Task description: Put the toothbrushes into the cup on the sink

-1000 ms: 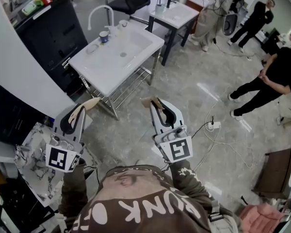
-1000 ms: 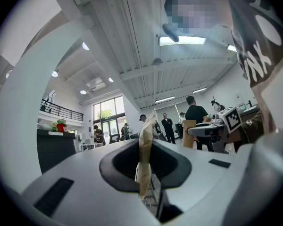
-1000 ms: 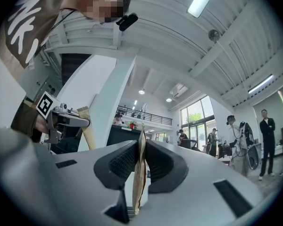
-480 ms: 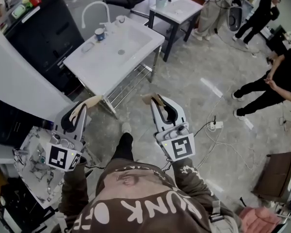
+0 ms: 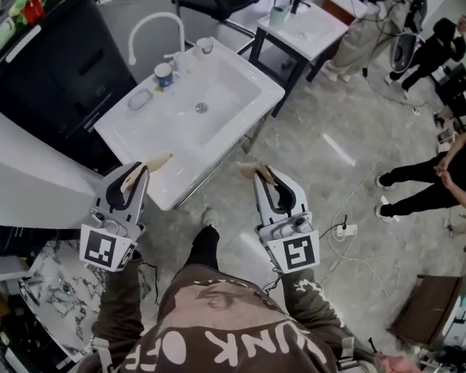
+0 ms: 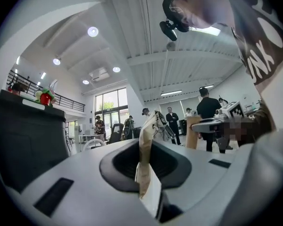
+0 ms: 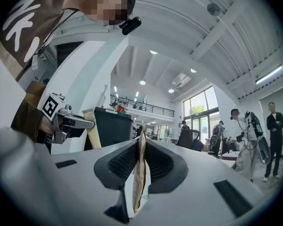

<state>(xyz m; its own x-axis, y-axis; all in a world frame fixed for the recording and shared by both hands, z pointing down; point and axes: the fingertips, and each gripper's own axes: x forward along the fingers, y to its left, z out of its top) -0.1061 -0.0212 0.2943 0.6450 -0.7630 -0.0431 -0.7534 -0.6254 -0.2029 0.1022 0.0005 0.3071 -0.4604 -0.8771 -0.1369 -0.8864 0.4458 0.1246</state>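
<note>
Left tool [image 5: 158,160]: jaws closed, tan pads together, nothing between them; same in its own view [image 6: 147,126]. Right tool [image 5: 252,169]: jaws closed too, pads pressed flat on each other, empty [image 7: 141,134]. Each tool carries a cube with a black-and-white square marker; no readable text on them.

Readable writing: only the person's brown shirt [image 5: 217,332], white letters "UNK" and "OFF", upside down in the head view.

Left tool's tip sits over the near edge of the white sink [image 5: 140,134]. Right tool's tip is over the floor [image 5: 318,177], just beside the sink's near right side. Both point toward the sink.

Cup [image 5: 164,74], blue and white, stands on the sink's far left rim by the white faucet [image 5: 151,28], well apart from both tools. A clear glass [image 5: 205,45] stands further along that rim and a soap dish [image 5: 140,99] lies nearer the left tool. Toothbrushes: too small to make out.

Black cabinet [image 5: 70,68] left of the sink.
</note>
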